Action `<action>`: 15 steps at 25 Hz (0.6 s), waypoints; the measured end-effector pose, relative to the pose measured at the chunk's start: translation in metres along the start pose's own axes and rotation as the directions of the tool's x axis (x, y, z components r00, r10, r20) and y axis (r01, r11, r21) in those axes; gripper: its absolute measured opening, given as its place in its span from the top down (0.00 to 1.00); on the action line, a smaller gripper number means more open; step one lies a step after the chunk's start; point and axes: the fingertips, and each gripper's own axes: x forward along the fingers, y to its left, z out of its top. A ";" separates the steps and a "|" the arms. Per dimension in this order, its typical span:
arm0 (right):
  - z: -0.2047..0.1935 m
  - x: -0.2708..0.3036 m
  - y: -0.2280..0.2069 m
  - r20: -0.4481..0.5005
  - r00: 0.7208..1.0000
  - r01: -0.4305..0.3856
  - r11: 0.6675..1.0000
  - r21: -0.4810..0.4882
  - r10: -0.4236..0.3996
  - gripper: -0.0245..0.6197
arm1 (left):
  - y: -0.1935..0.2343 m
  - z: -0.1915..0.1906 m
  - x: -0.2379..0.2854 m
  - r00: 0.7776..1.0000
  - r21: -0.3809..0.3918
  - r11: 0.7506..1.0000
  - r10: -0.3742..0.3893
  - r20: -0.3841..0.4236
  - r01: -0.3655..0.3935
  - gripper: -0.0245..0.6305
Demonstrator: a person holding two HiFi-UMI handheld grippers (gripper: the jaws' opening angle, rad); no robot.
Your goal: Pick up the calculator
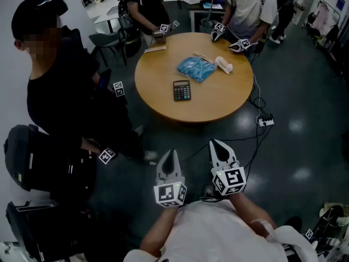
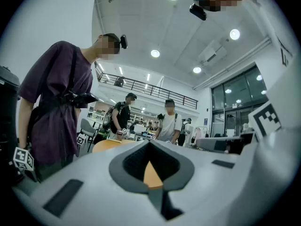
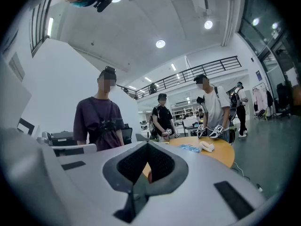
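The black calculator (image 1: 181, 90) lies flat near the front of the round wooden table (image 1: 158, 91), keys up. Both grippers hang well short of the table, over the dark floor. My left gripper (image 1: 169, 156) is shut, its jaws meeting in a point with nothing between them. My right gripper (image 1: 216, 146) is likewise shut and empty, a little ahead of the left. Both point level toward the table. In the left gripper view the gripper (image 2: 150, 147) hides the calculator. The right gripper view shows its gripper (image 3: 148, 147) and the table's edge (image 3: 221, 152), with no calculator in sight.
A blue bag (image 1: 196, 69), a white object (image 1: 223, 64) and thin sticks (image 1: 204, 57) lie behind the calculator. A person (image 1: 65, 86) stands at the left; two others (image 1: 248, 10) with grippers stand at the far side. A power strip (image 1: 265, 121) and cables lie on the floor at the right.
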 end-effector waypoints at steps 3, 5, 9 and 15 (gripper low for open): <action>0.000 0.001 0.001 -0.001 1.000 -0.001 1.000 -0.001 0.001 0.94 | 0.001 0.000 0.000 1.000 -0.001 1.000 -0.004 -0.001 0.004 0.95; 0.000 0.001 0.001 -0.001 1.000 -0.003 1.000 -0.001 0.003 0.94 | 0.001 0.000 0.001 1.000 -0.003 1.000 -0.003 -0.001 0.003 0.95; -0.003 -0.001 -0.003 -0.002 1.000 -0.006 1.000 -0.003 0.006 0.94 | -0.002 -0.005 0.002 1.000 -0.004 1.000 -0.001 -0.002 0.001 0.95; -0.005 -0.003 -0.011 0.002 1.000 -0.004 0.999 0.037 0.003 0.94 | -0.003 -0.009 0.004 1.000 -0.004 1.000 0.006 -0.008 -0.006 0.95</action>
